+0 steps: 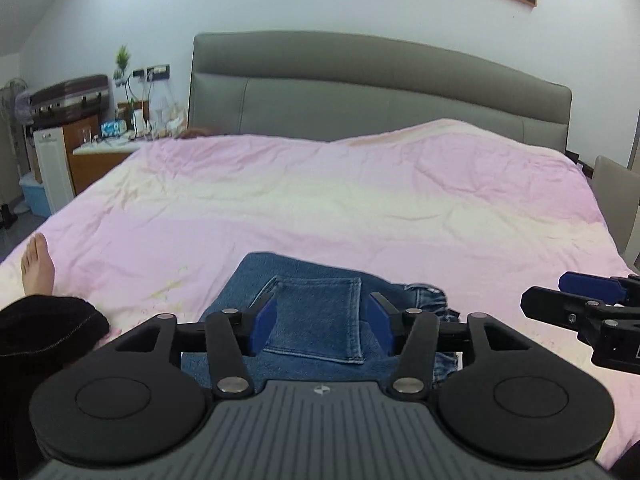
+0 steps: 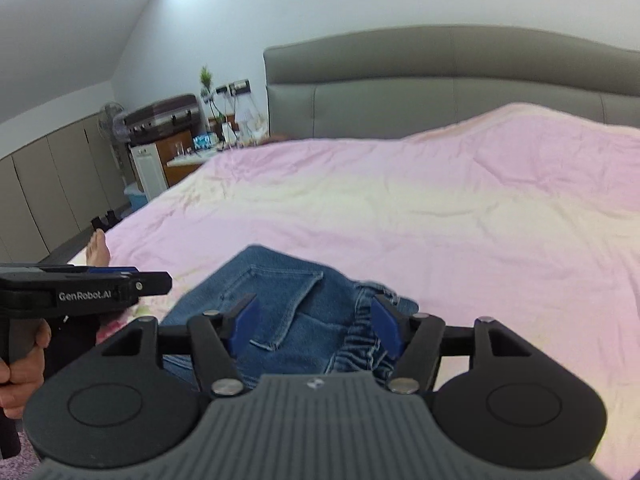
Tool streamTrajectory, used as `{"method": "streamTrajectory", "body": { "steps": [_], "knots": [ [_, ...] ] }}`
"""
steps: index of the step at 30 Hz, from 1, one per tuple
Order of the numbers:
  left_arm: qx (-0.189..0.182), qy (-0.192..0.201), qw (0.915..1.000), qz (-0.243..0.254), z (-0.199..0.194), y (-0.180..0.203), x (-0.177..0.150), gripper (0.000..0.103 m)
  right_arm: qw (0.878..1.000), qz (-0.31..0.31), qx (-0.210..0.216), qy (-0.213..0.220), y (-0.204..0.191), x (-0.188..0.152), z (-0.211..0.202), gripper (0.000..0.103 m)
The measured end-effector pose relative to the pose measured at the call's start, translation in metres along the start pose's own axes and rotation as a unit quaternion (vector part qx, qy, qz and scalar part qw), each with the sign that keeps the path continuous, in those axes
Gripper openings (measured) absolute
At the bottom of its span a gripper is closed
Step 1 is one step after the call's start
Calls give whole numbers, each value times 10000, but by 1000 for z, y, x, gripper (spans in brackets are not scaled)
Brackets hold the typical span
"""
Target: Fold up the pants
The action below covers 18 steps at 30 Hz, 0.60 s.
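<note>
Folded blue jeans lie on the near part of the pink bed cover, back pocket up, with the bunched waistband at their right side. My left gripper hovers over the pocket, open, nothing between its blue pads. My right gripper is open too, over the jeans' right half, and shows at the right edge of the left wrist view. The left gripper shows side-on at the left of the right wrist view, with a hand on its grip.
A person's bare foot rests on the bed's left edge, above a black trouser leg. A grey headboard closes the far end. A cluttered nightstand stands left of the bed, a chair on the right.
</note>
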<state>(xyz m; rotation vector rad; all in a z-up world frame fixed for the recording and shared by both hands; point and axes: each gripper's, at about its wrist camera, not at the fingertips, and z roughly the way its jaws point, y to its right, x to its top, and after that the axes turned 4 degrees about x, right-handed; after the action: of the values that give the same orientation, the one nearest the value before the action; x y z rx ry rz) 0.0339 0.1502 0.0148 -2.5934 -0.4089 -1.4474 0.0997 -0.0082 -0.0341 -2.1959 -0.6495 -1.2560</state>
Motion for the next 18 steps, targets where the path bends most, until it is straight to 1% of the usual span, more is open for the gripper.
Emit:
{"method": "streamTrajectory", "body": {
  "steps": [2,4,7,10,14,17,18],
  "knots": [
    [42,243,9996,167,-18,13,1,73,9995,-133,-41,282,-6,2,-26,68],
    [80,426,9986,308,-34,26,0,81,9982,-269,-105,520,-12,1,-50,69],
    [102,594,9970,482,-50,42,-5,83,9957,-393,-236,800,-19,-6,-79,69],
    [190,753,9953,573,-62,52,-15,85,9939,-441,-354,948,-23,-15,-100,71],
    [282,881,9941,564,-72,58,-24,86,9923,-486,-533,1011,-27,-30,-116,77],
    [330,949,9931,598,-75,58,-29,86,9924,-444,-582,987,-26,-39,-120,84],
    [356,950,9929,615,-78,60,-32,86,9925,-446,-599,968,-26,-42,-120,85]
  ]
}}
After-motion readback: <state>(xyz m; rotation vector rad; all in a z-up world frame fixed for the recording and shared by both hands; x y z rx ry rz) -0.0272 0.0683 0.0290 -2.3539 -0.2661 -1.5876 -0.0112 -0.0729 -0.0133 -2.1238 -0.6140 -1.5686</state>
